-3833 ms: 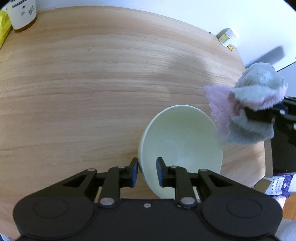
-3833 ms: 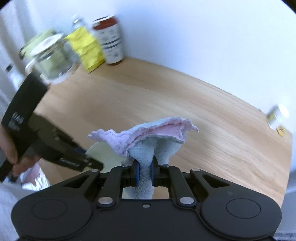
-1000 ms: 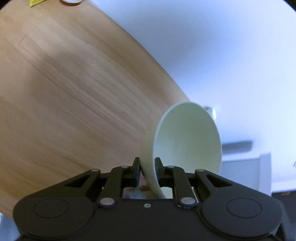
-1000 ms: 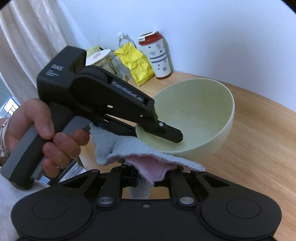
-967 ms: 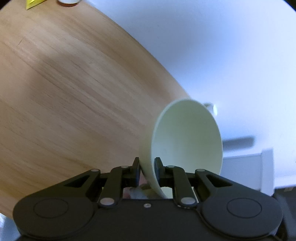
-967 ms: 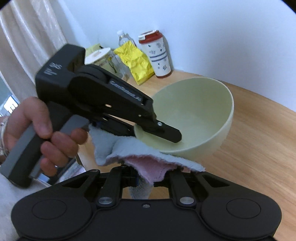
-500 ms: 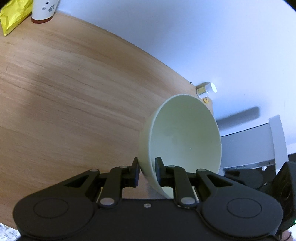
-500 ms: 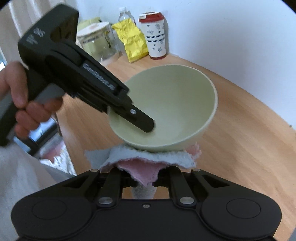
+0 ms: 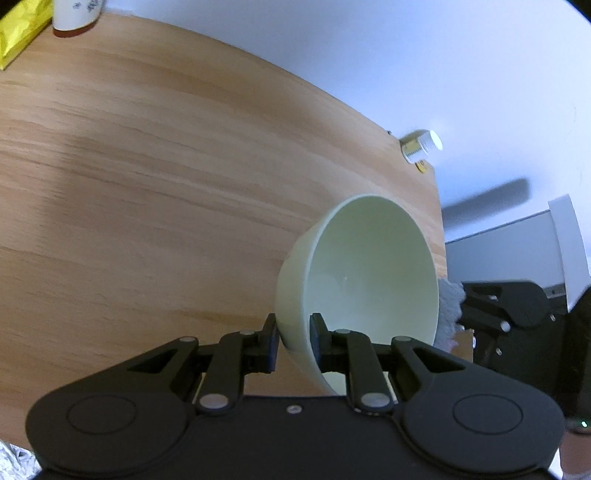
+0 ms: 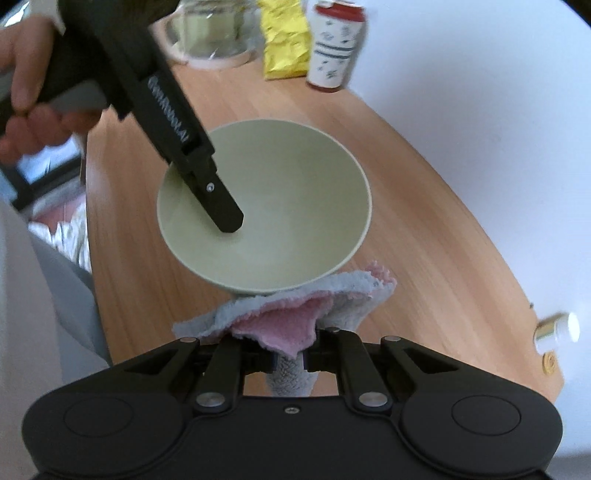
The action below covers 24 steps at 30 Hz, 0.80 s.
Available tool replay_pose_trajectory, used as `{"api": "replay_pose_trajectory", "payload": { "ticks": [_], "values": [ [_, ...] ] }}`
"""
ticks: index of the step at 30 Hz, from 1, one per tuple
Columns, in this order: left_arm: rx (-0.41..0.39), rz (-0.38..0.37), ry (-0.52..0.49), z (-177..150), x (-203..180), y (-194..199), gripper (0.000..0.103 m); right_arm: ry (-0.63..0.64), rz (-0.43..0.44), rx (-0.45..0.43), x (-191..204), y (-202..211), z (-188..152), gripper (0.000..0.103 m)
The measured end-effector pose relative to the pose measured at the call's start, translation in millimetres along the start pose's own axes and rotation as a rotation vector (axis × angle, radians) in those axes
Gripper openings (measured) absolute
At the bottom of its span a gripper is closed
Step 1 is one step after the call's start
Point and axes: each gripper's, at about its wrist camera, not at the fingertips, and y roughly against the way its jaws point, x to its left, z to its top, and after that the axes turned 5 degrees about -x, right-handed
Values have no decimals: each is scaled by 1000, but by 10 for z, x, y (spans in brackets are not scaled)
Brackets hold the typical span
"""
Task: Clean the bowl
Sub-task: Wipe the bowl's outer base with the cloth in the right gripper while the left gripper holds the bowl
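Observation:
My left gripper is shut on the rim of a pale green bowl and holds it tilted above the wooden table. In the right wrist view the bowl is seen from above with one left finger inside it. My right gripper is shut on a grey and pink cloth that presses against the bowl's underside. A bit of the cloth shows past the bowl's right edge in the left wrist view.
A red-lidded white canister, a yellow packet and a glass jar stand at the table's far end. A small white-capped bottle sits near the table's right edge; it also shows in the left wrist view.
The bowl has tipped from facing sideways to more upright, opening upward. The cloth has slid from the bowl's side near the left gripper to under its base.

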Motion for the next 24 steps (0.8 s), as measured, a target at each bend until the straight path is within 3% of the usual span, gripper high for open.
{"api": "replay_pose_trajectory", "payload": {
  "ticks": [4,11,16,24],
  "values": [
    [5,-15,27,-12,39,-19,16,16,-7,5,-64,-67,-12,12],
    [-30,-29,146,-5,181,-16,16,-202,23,-61,-363,54,-24,12],
    [-82,-25,186,40,194,-2,15,-209,18,-64,-281,110,-60,12],
    [-70,-28,224,20,239,-56,14,-239,21,-59,-106,-6,-15,12]
  ]
}}
